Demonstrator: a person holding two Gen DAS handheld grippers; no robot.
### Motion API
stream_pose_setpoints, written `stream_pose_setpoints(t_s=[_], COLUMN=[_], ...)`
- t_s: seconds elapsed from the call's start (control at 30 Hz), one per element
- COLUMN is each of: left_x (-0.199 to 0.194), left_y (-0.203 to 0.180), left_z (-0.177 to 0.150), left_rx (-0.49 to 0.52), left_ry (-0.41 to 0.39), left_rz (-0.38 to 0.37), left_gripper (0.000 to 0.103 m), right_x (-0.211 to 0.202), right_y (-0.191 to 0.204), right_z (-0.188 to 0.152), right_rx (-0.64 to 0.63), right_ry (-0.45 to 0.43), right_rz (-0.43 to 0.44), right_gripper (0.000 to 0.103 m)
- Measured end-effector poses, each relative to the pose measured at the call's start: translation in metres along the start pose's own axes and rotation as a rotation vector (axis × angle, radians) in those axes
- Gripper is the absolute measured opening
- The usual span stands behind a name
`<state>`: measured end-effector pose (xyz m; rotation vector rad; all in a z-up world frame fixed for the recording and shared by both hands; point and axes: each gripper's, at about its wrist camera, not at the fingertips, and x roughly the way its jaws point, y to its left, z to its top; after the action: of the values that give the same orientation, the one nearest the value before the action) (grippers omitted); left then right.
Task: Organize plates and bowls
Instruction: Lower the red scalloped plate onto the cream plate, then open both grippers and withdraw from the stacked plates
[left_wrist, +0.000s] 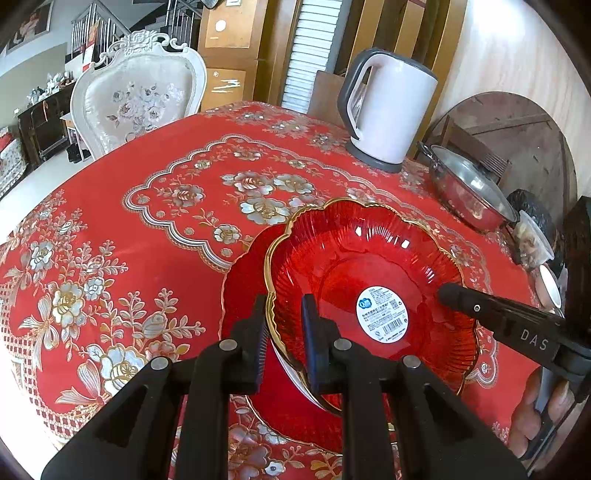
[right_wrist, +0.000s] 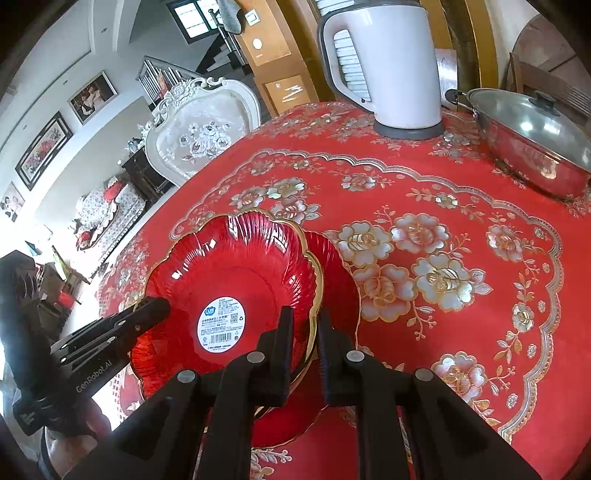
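**Ana:** Bowl (left_wrist: 369, 280), red glass with a gold scalloped rim, sits on a stack near the table's (left_wrist: 110, 229) front edge, over a red plate (left_wrist: 240, 280) of the same make. A pale rim shows between them; I can't tell what that piece is.

**Ben:** Both grippers are on it?

**Ana:** Yes. The left hand-held gripper (left_wrist: 284, 321) is pinched narrow on the bowl's near-left rim, one finger inside and one outside. The right hand-held gripper (right_wrist: 306, 332) clamps the opposite rim the same way. My guess is a two-sided grip keeps a wide, slippery bowl level while it's lifted or settled.

**Ben:** Anything readable?

**Ana:** A round white sticker (left_wrist: 382, 314) at the bowl's centre carries a barcode and small print too fine to read. One gripper arm says "DAS", the other "GenRobot.AI".

**Ben:** Farther back?

**Ana:** A white kettle (left_wrist: 388, 110) and a lidded steel pot (right_wrist: 535, 140), well apart from the stack, then an ornate white chair (left_wrist: 140, 99).
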<state>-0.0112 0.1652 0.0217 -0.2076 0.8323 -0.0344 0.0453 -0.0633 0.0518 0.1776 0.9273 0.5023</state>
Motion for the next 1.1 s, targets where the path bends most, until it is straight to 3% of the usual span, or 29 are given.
stream_pose_setpoints(t_s=[0.37, 0.43, 0.5, 0.7, 0.93, 1.1], left_x=[-0.005, -0.004, -0.006, -0.011, -0.037, -0.05], left_y=[0.005, 0.008, 0.009, 0.011, 0.038, 0.045], left_z=[0.003, 0.004, 0.005, 0.007, 0.012, 0.015], left_rx=[-0.021, -0.034, -0.039, -0.063, -0.195, -0.218], left_ry=[-0.018, -0.02, -0.027, -0.05, -0.19, -0.262], left_rz=[-0.003, -0.008, -0.009, -0.01, 0.001, 0.039], left_gripper=[0.017, 0.03, 0.05, 0.051, 0.051, 0.051], right_x=[-0.007, -0.011, -0.014, -0.017, -0.022, -0.021], right_y=[-0.004, -0.006, -0.006, -0.007, -0.012, -0.015], right_z=[0.002, 0.003, 0.004, 0.005, 0.006, 0.006], right_rx=[0.015, 0.02, 0.022, 0.025, 0.042, 0.05], right_ry=[-0.028, -0.04, -0.05, -0.063, -0.08, -0.076], right_rz=[-0.005, -0.007, -0.01, -0.01, -0.012, -0.014], right_gripper=[0.023, 0.024, 0.024, 0.024, 0.024, 0.024])
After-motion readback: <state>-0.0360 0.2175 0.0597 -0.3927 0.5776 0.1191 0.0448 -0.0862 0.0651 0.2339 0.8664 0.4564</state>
